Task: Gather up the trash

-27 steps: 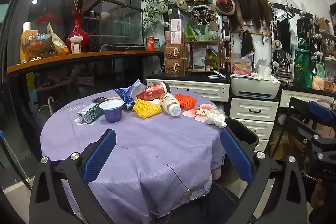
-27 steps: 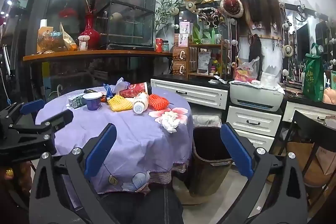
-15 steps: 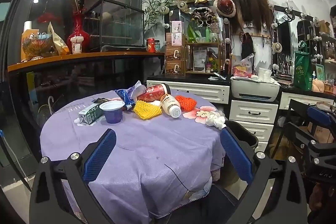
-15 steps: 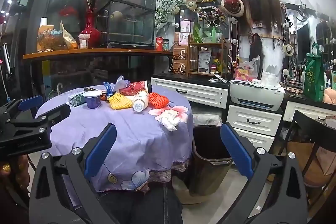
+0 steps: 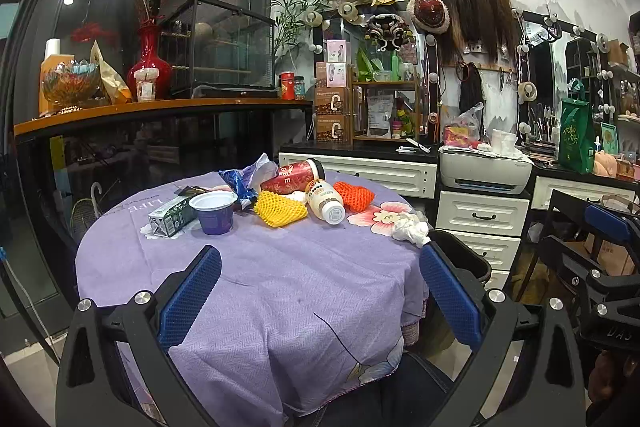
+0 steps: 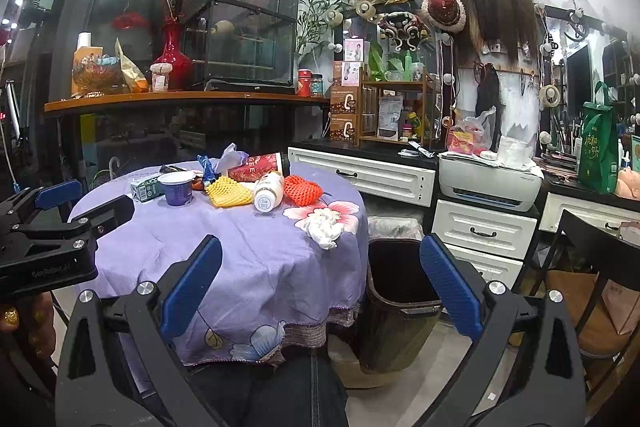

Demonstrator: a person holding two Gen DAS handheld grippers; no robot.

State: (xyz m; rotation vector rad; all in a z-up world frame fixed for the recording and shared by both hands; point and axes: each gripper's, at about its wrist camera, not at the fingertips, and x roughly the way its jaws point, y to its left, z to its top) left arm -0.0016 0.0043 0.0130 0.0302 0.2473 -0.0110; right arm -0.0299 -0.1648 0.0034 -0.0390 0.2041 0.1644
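Trash lies at the far side of a round table (image 5: 260,287) under a purple cloth: a green carton (image 5: 170,217), a purple cup (image 5: 214,211), a blue wrapper (image 5: 236,185), a yellow foam net (image 5: 280,211), a red cup on its side (image 5: 292,177), a white bottle (image 5: 326,203), an orange foam net (image 5: 354,195) and a crumpled white tissue (image 5: 410,229). A dark bin (image 6: 400,291) stands on the floor right of the table. My left gripper (image 5: 320,291) hovers open over the near cloth. My right gripper (image 6: 320,287) is open too, empty, near the table's right edge.
White drawer units (image 6: 484,231) with a printer (image 6: 490,183) on top line the back wall. A dark chair (image 6: 600,267) stands at the right. A wooden shelf (image 5: 160,107) with a red vase runs behind the table. The person's legs (image 6: 280,387) show below.
Both grippers stay wide open and empty. The views have shifted only slightly; the trash on the table has not moved.
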